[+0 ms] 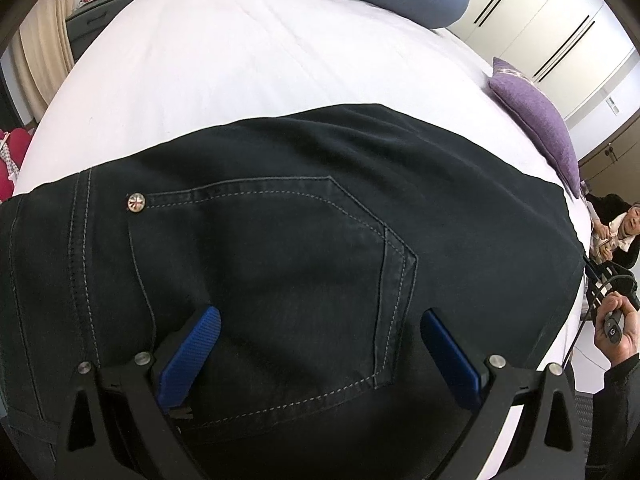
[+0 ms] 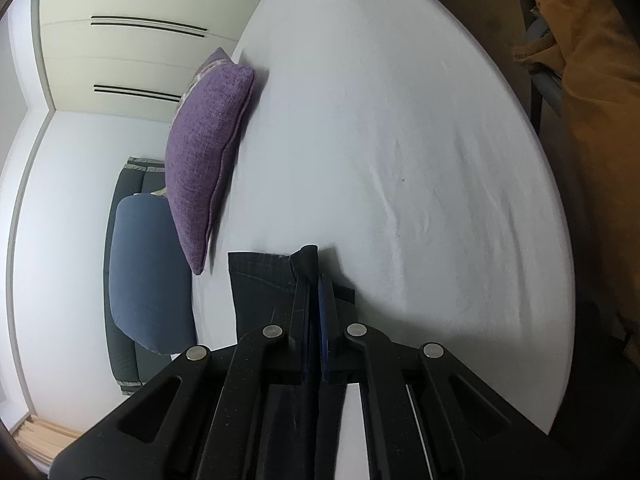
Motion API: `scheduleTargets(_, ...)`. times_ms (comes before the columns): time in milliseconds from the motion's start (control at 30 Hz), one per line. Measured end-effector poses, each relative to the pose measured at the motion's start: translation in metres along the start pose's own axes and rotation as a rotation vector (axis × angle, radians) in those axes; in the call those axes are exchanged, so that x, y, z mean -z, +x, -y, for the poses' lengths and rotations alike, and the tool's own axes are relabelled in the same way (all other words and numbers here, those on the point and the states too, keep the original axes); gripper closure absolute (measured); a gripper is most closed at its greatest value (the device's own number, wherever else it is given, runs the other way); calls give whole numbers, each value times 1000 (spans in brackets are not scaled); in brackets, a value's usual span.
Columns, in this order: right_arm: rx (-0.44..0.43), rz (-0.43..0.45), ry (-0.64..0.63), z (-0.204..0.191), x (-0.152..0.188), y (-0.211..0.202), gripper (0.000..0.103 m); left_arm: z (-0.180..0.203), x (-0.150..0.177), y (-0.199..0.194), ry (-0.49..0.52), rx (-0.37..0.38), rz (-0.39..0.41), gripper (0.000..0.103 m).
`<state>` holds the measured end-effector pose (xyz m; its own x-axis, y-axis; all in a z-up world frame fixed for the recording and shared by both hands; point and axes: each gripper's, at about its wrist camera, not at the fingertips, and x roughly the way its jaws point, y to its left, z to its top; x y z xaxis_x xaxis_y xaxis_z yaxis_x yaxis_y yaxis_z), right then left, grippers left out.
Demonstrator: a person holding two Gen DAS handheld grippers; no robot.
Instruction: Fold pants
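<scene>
The dark pants (image 1: 304,248) lie on the white bed (image 1: 224,60). The left gripper (image 1: 320,344) hovers over the back pocket, jaws wide apart. The right gripper (image 2: 314,280) pinches the pants' edge, beside a purple pillow (image 2: 208,148).

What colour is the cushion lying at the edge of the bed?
Purple, a woven-looking fabric. The cushion shows best in the right wrist view.

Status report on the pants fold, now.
Left tongs open above the pants, back pocket up. Right tongs shut on a pants hem. Purple cushion at the bed edge, not blocking.
</scene>
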<state>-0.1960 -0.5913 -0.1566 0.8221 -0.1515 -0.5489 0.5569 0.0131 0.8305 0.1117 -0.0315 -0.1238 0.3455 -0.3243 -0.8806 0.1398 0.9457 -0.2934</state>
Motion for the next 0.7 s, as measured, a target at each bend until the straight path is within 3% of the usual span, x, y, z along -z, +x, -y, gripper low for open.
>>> scheduleTargets(200,10,12,-29,-10,1,-11,101,-4,2,-4,-13,7,7,2)
scheduleTargets(300,44,-34,-11,2,-3,0,101,-4,3,-3,4,5,11,2)
scheduleTargets(467,-34,-34,45,18,-6,-10,100,2,4,0,23,-8,19,2)
scheduleTargets(600,60,102,91,40,-18,-53,94,4,4,-1,15,-1,24,2)
scheduleTargets(700,36,70,33,36,-15,-76,86,5,5,1,14,-4,29,2)
